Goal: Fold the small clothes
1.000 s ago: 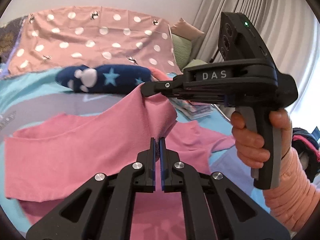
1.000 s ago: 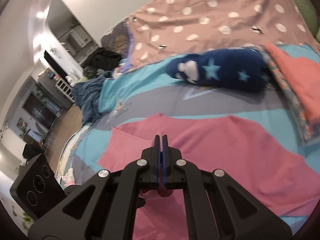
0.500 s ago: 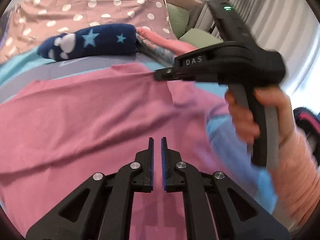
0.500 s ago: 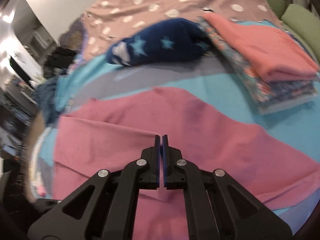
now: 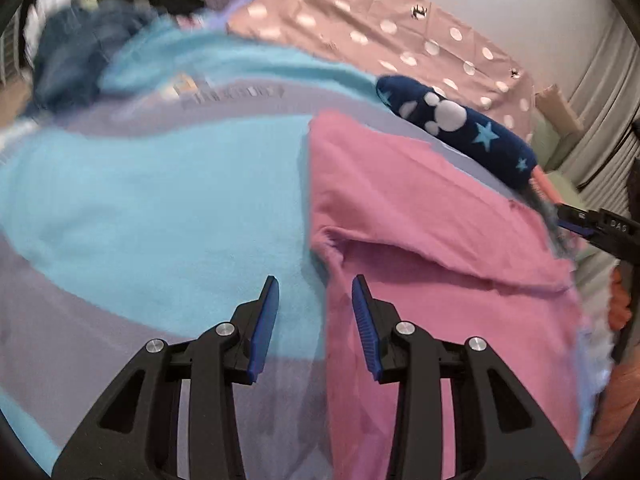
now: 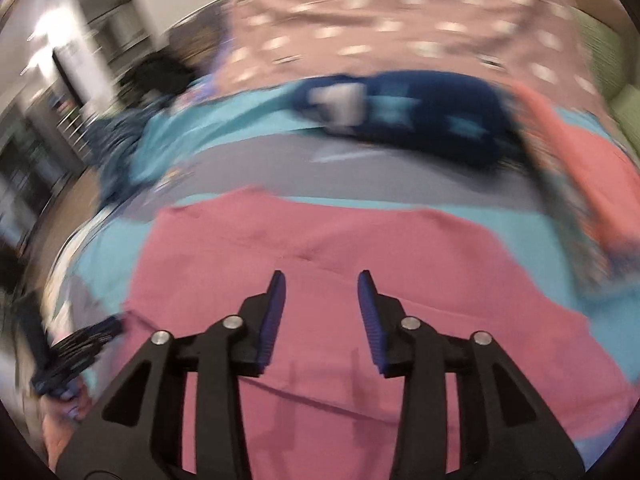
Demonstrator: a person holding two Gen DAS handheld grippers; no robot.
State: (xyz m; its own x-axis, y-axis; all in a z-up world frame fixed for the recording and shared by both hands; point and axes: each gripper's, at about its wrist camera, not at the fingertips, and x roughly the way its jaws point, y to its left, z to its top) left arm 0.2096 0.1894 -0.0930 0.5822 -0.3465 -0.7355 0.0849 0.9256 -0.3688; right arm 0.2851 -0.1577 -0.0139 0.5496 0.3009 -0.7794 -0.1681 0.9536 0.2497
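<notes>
A pink garment (image 5: 420,240) lies flat on the blue and grey bedspread (image 5: 168,208), with one folded flap across it. It also shows in the right wrist view (image 6: 320,248). My left gripper (image 5: 315,312) is open and empty above the garment's left edge. My right gripper (image 6: 321,308) is open and empty above the garment's middle. The right gripper's tip (image 5: 592,226) shows at the right edge of the left wrist view. The left gripper (image 6: 76,352) appears blurred at the lower left of the right wrist view.
A navy star-patterned roll (image 5: 460,128) lies behind the garment, also in the right wrist view (image 6: 408,116). A stack of folded clothes with an orange top (image 6: 580,152) sits at the right. A pink dotted blanket (image 5: 380,40) lies behind. Dark clothes (image 5: 80,52) lie at the far left.
Both grippers have opened and let go of the pink garment, which now lies flat and folded. The left gripper has swung left to the garment's edge. Both views are motion-blurred.
</notes>
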